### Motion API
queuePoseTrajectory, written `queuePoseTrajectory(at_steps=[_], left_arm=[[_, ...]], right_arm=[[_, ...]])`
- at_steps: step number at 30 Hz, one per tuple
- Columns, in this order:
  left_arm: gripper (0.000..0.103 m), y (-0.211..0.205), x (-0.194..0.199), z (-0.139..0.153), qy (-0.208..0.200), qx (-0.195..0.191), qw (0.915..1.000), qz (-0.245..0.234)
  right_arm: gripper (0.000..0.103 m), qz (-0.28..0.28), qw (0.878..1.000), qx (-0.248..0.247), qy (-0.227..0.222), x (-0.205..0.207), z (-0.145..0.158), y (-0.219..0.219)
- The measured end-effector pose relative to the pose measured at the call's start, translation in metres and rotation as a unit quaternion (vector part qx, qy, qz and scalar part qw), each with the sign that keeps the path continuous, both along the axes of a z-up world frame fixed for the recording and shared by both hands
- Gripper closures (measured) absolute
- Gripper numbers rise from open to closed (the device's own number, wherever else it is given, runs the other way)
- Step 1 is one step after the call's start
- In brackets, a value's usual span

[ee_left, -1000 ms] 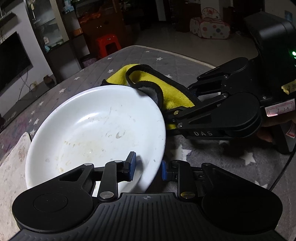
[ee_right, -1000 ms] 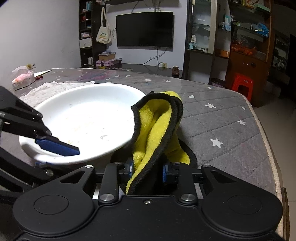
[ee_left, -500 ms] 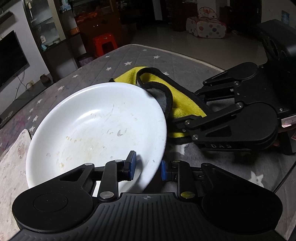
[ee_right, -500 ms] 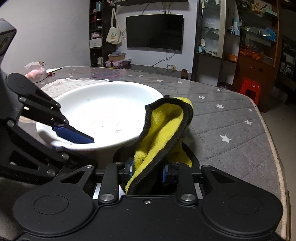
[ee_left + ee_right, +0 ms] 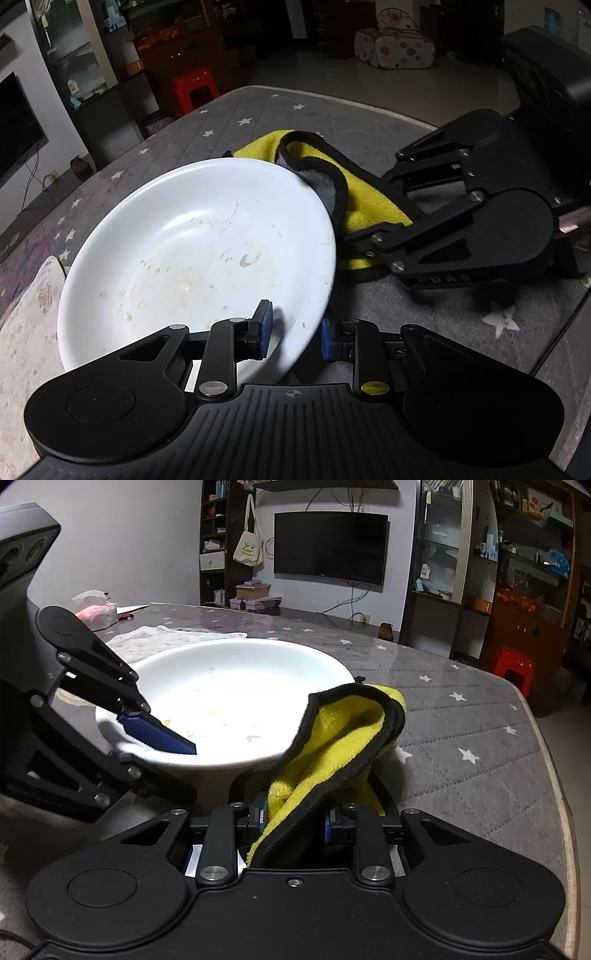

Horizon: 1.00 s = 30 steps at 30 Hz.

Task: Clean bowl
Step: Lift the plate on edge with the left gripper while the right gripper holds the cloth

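A white bowl [image 5: 199, 251] with dried food smears is tilted up off the grey star-patterned table. My left gripper [image 5: 293, 338] is shut on the bowl's near rim, one blue pad inside and one outside. The bowl also shows in the right wrist view [image 5: 236, 698], with the left gripper's blue pad [image 5: 155, 734] over its rim. My right gripper [image 5: 295, 821] is shut on a yellow cloth with black edging [image 5: 340, 734], held just right of the bowl, its top fold near the rim. The cloth [image 5: 369, 199] lies against the bowl's far right edge.
A pale patterned mat [image 5: 26, 332] lies left of the bowl. A plastic bag with something pink [image 5: 94, 609] sits at the table's far left. The table's edge [image 5: 554, 775] runs along the right. A red stool [image 5: 513, 668] stands on the floor beyond.
The right gripper with the cloth has drawn closer to the bowl's rim. The left gripper keeps its hold on the bowl, which is tilted a little more.
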<state>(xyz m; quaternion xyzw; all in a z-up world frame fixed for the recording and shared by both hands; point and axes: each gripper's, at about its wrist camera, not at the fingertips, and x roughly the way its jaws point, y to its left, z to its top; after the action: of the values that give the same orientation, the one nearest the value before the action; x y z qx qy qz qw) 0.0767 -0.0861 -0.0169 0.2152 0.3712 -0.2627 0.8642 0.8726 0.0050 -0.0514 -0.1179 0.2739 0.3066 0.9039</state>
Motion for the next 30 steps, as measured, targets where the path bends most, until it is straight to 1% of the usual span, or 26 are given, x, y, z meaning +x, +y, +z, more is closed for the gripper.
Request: queuePoseTrajectory(at_steps=[9, 21, 30], left_arm=[[0.077, 0.001, -0.001, 0.0, 0.001, 0.004, 1.0, -0.009], [0.077, 0.001, -0.008, 0.0, 0.002, 0.013, 0.9998, -0.013], [0.077, 0.005, -0.011, 0.002, 0.007, 0.022, 0.9995, -0.024]], right_arm=[[0.075, 0.001, 1.0, -0.004, -0.007, 0.018, 0.0, 0.006], [0.075, 0.033, 0.999, -0.024, -0.026, 0.033, -0.003, 0.007], [0.075, 0.038, 0.999, -0.025, -0.028, 0.02, -0.004, 0.006]])
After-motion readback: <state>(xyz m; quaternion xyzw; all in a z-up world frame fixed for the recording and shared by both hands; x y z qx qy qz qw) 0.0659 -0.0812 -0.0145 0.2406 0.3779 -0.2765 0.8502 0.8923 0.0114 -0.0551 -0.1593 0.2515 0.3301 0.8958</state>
